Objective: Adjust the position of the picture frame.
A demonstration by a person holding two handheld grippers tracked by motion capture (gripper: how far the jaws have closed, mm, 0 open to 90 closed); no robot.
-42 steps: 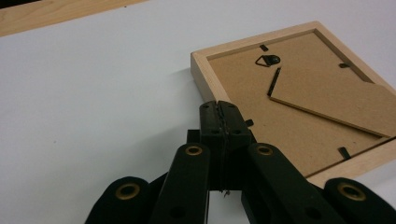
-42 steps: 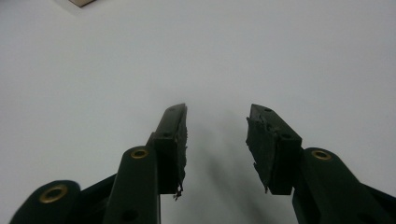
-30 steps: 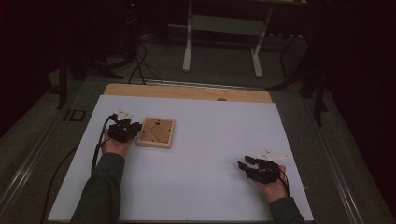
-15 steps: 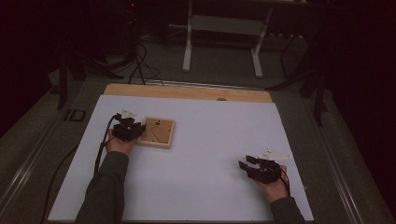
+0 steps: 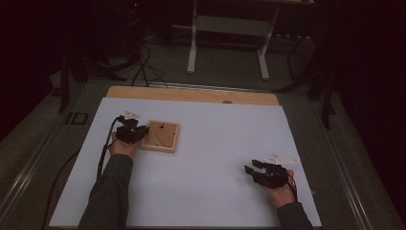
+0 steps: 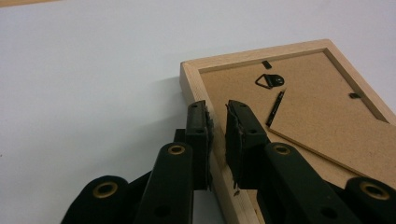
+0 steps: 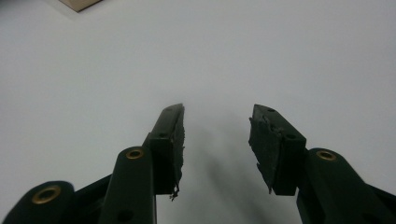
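Observation:
A wooden picture frame (image 5: 163,135) lies back-up on the white table, left of middle. Its brown backing board (image 6: 317,107) carries a small black hanger. My left gripper (image 5: 140,133) sits at the frame's left edge. In the left gripper view its jaws (image 6: 217,112) straddle the frame's left rail, one pad outside and one inside. They have just been closing and now press on the rail. My right gripper (image 5: 253,167) rests at the right front of the table. Its jaws (image 7: 217,119) stand open over bare white surface.
A wooden strip (image 5: 191,94) runs along the far edge of the white table top (image 5: 225,139). Beyond it are a stand's white legs (image 5: 194,43) and cables on a dark floor. A corner of the frame (image 7: 79,3) shows at the top left of the right gripper view.
My left gripper has edged slightly toward the frame's left rail. The right hand and the frame have kept still.

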